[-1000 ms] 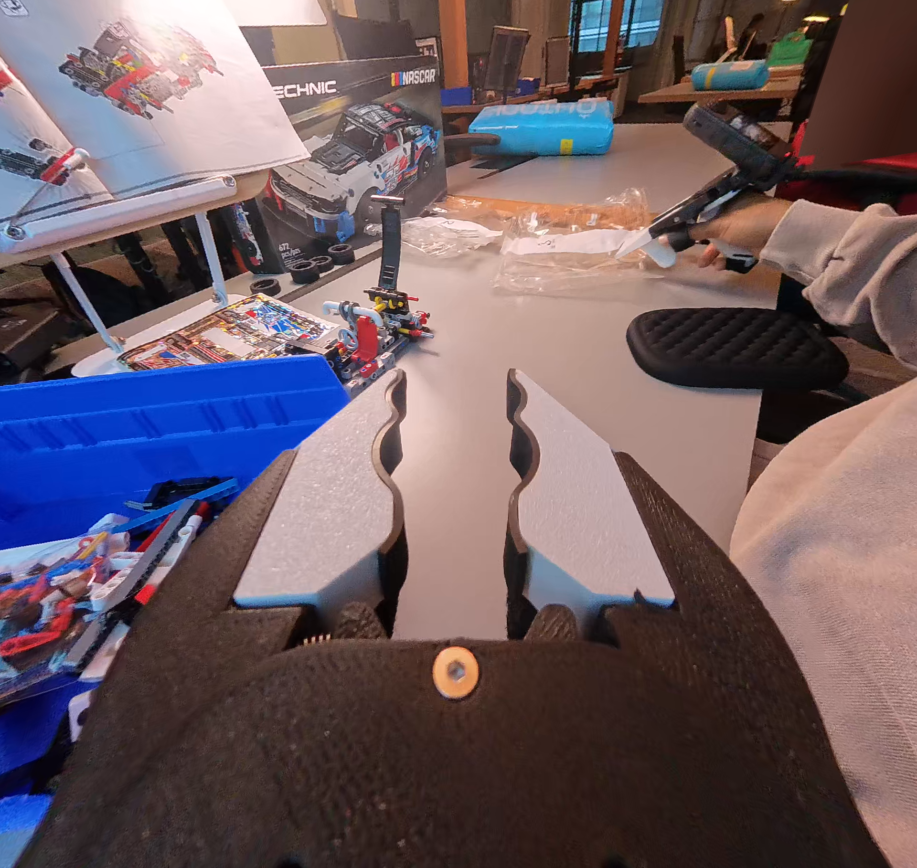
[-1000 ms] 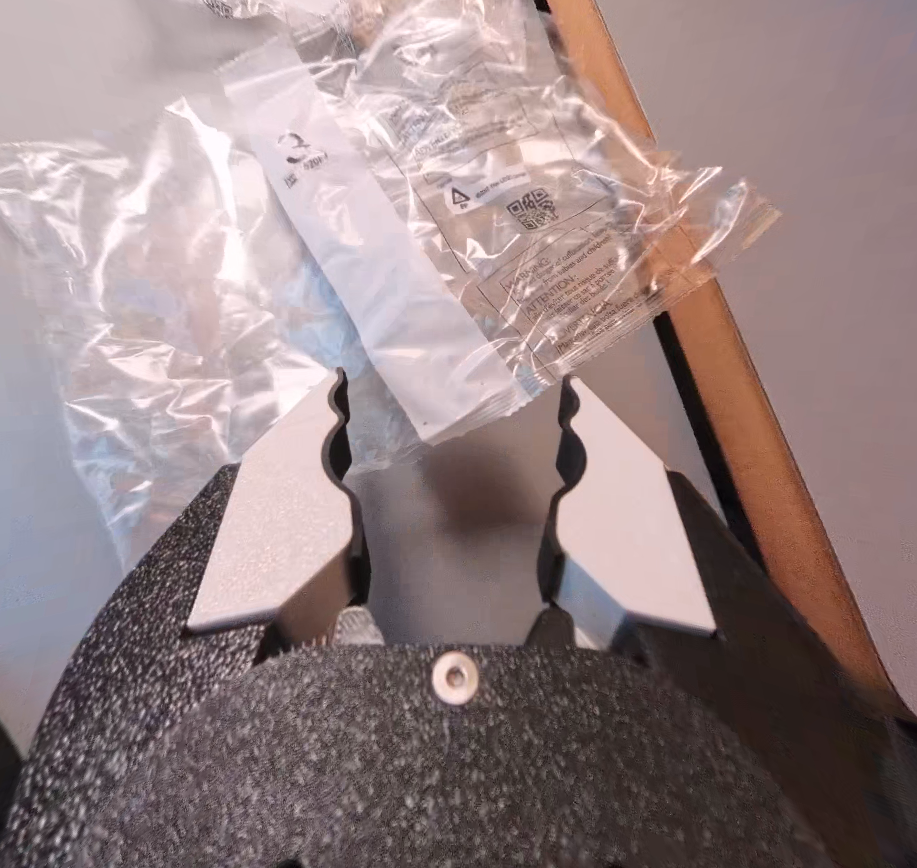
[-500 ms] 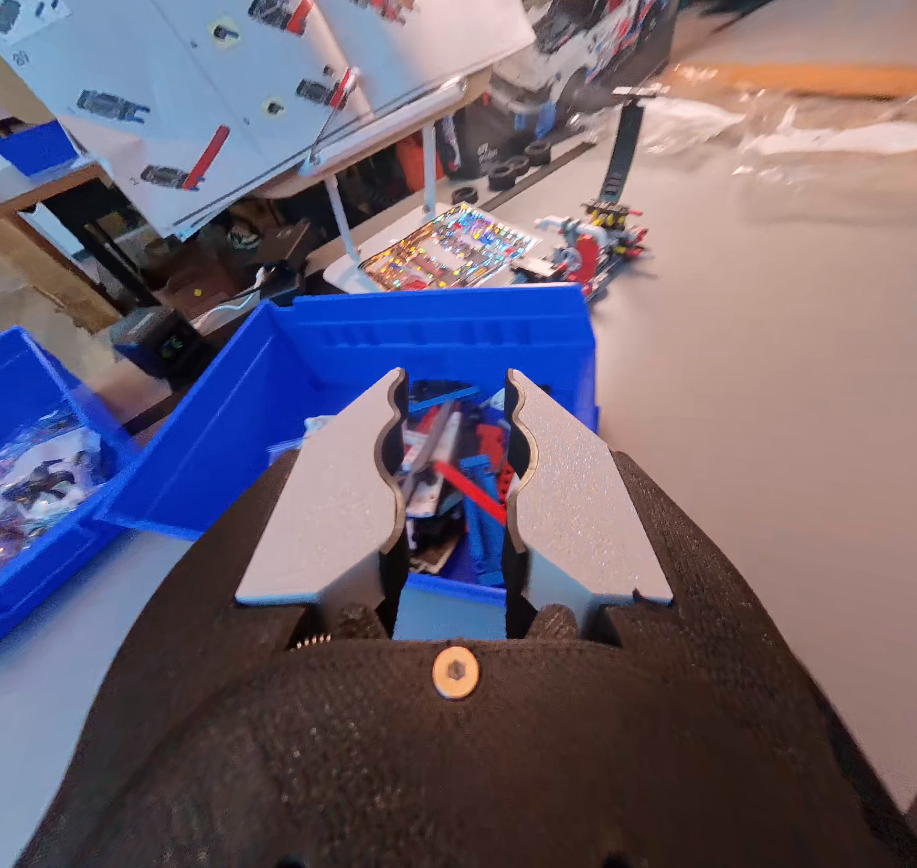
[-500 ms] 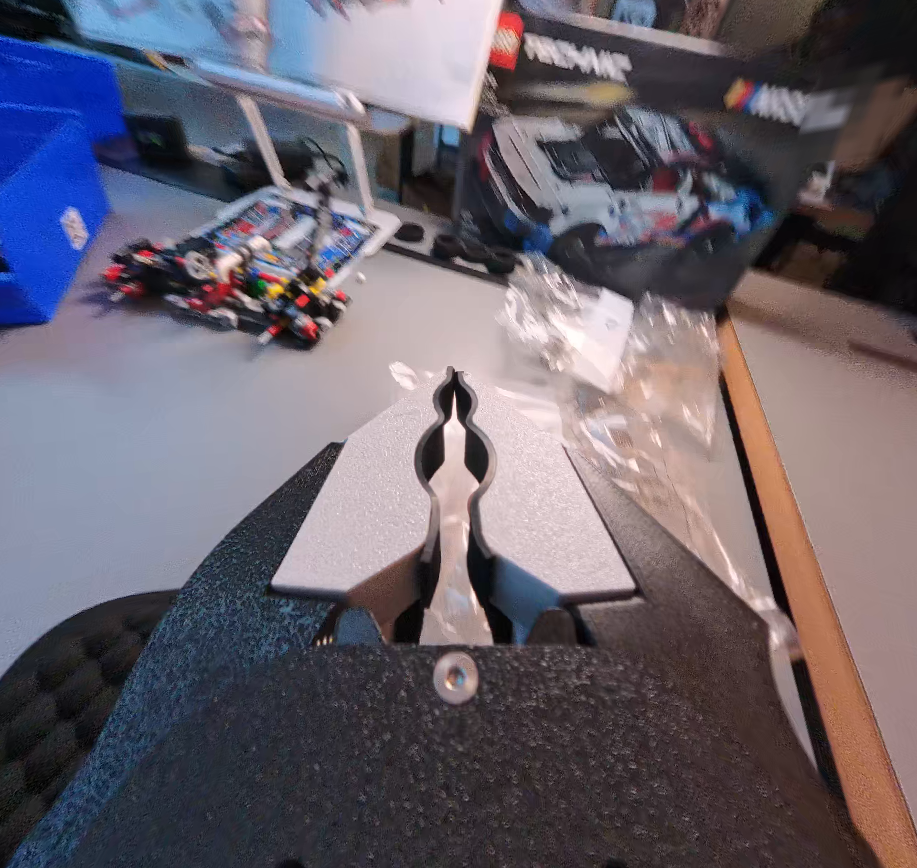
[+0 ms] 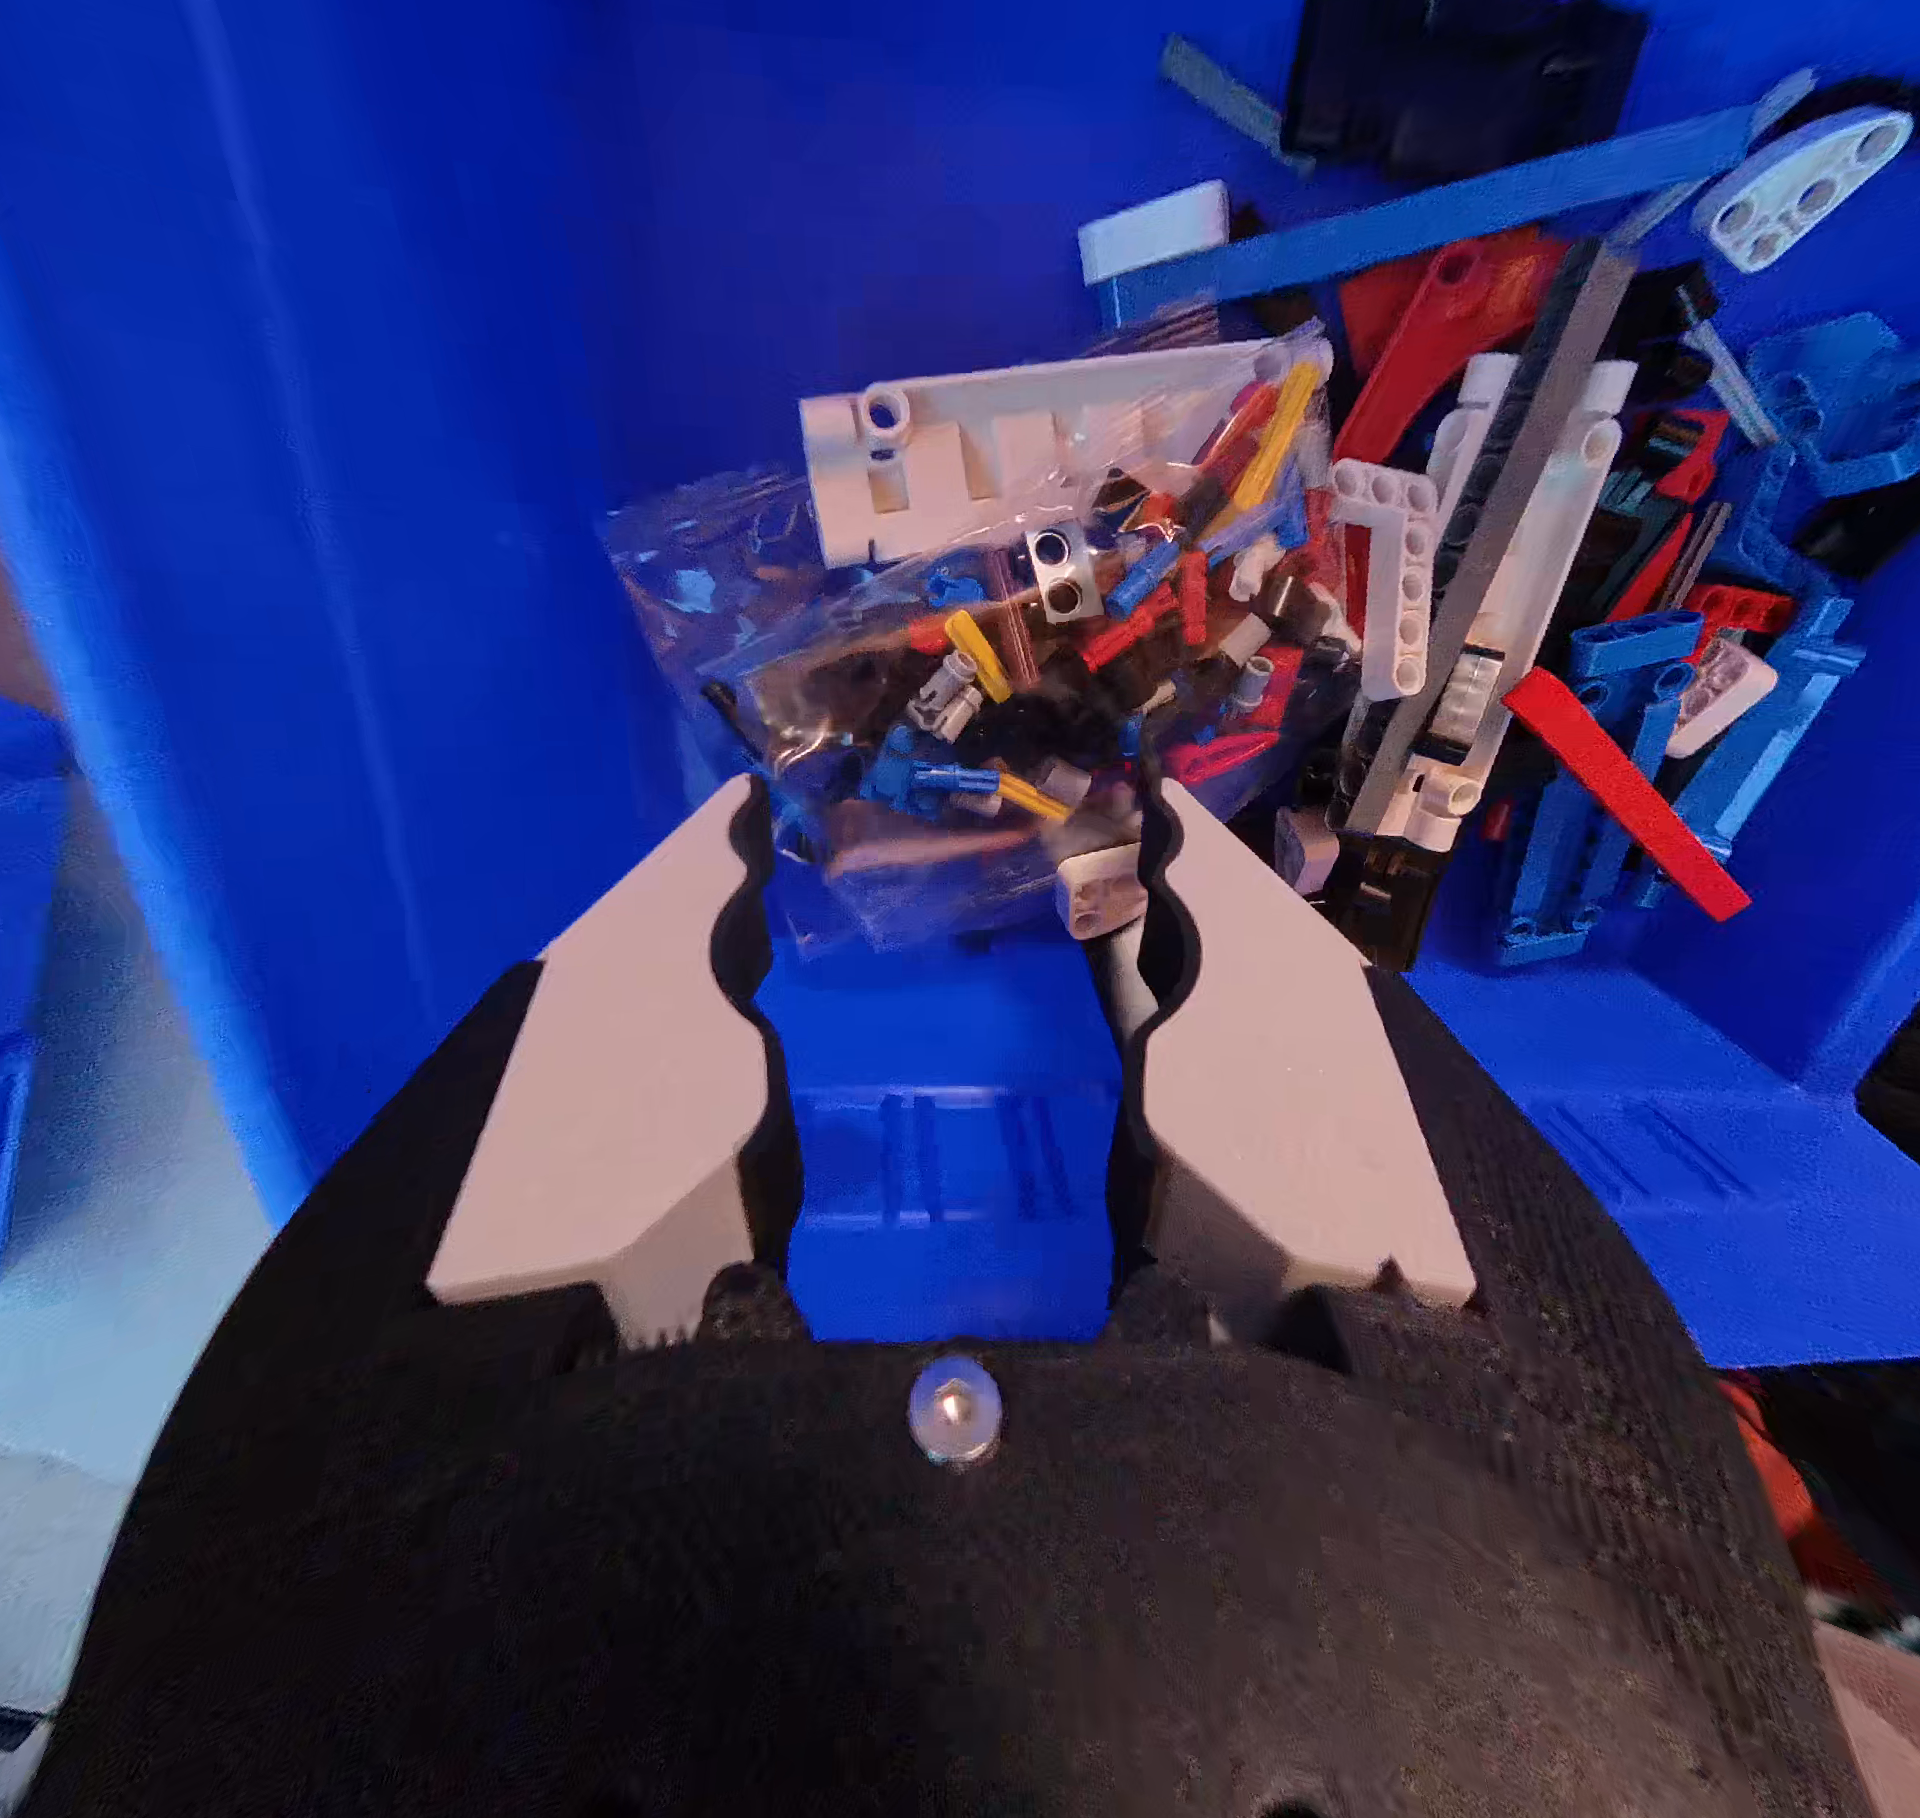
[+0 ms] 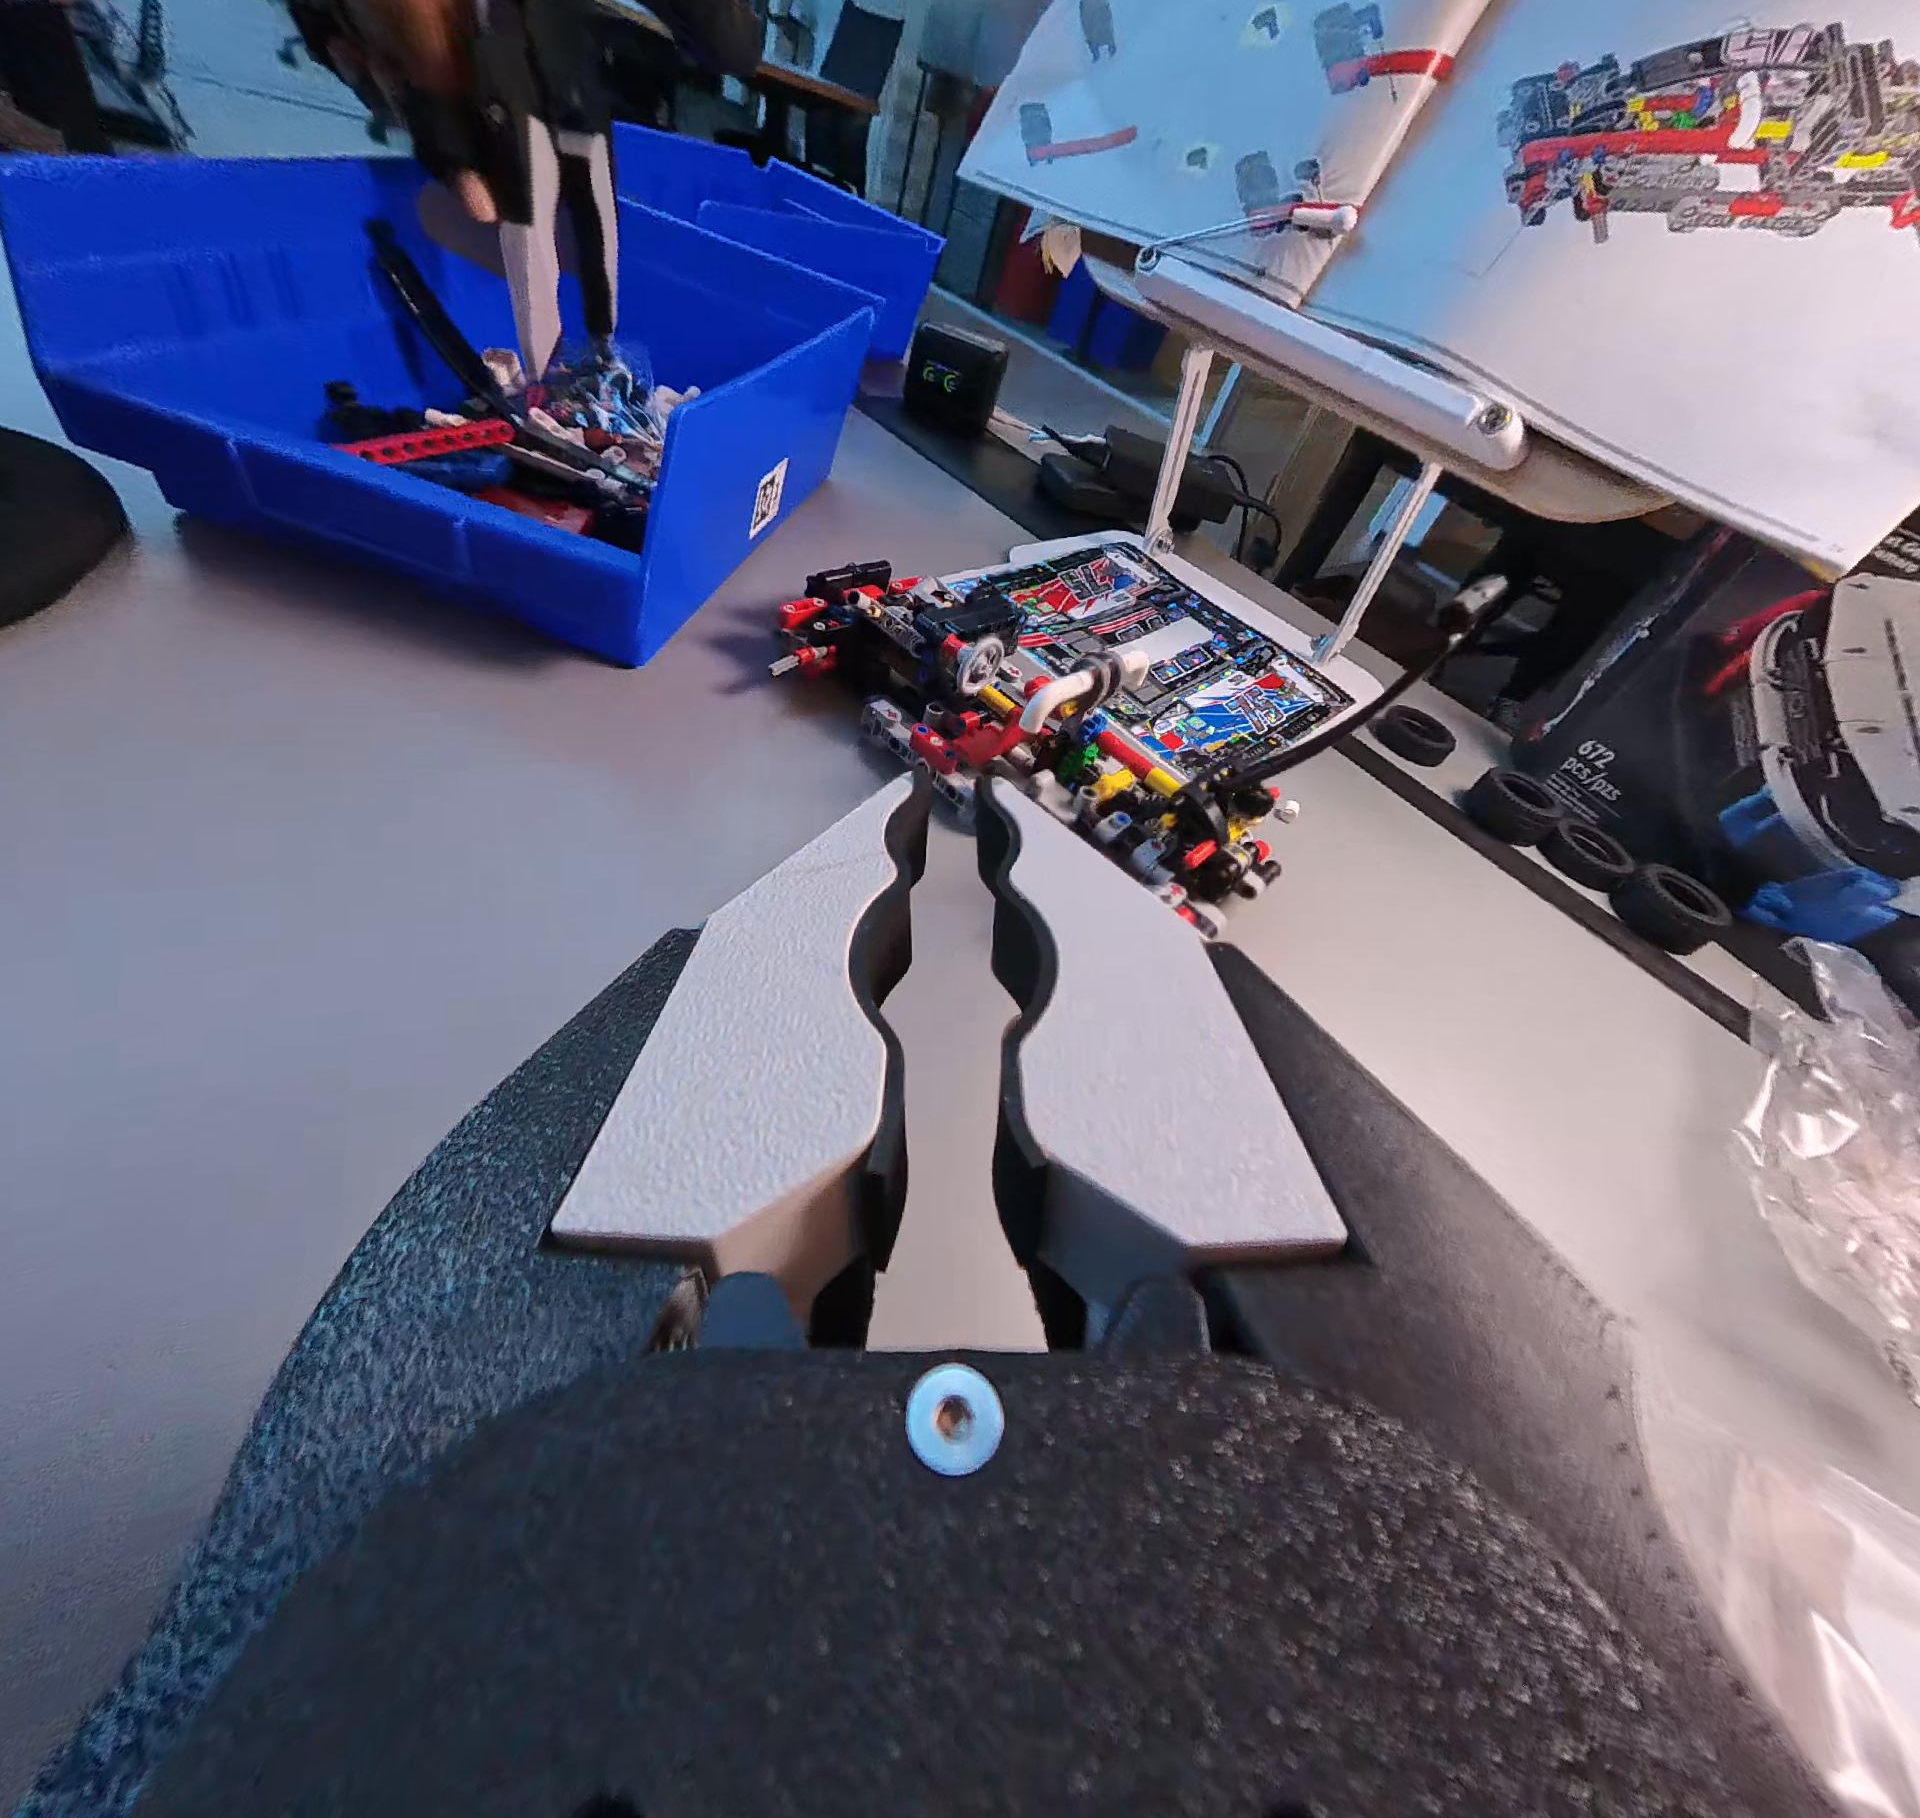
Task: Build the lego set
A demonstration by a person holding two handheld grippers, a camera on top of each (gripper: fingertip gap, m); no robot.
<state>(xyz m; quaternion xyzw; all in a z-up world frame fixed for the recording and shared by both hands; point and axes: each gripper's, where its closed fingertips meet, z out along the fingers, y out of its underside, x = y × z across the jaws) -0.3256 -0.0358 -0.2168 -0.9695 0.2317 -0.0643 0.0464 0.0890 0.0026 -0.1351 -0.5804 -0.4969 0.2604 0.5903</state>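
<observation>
My left gripper (image 5: 951, 812) is open inside the blue bin (image 5: 364, 418), its tips at the near edge of a clear bag of small Lego parts (image 5: 1018, 646). Loose beams and panels (image 5: 1558, 573) are piled to the bag's right. In the right wrist view the left gripper (image 6: 551, 314) reaches down into the same bin (image 6: 436, 521). My right gripper (image 6: 948, 792) is empty with only a narrow gap between its fingers. It hovers low over the grey table (image 6: 364, 885), pointing at the partly built chassis (image 6: 1039, 729) just ahead.
A sticker sheet (image 6: 1174, 646) lies behind the chassis under the stand that holds the open instruction booklet (image 6: 1558, 158). The set's box (image 6: 1818, 729) and three loose tyres (image 6: 1590, 833) are at the right. Empty plastic bags (image 6: 1849, 1145) lie at the right edge. A second blue bin (image 6: 779, 199) stands behind. The grippers' ends are close to 45 cm from one another.
My left gripper swung left, dropped into the blue bin and opened wider. My right gripper closed on a plastic bag, let it go, and swung over to face the chassis.
</observation>
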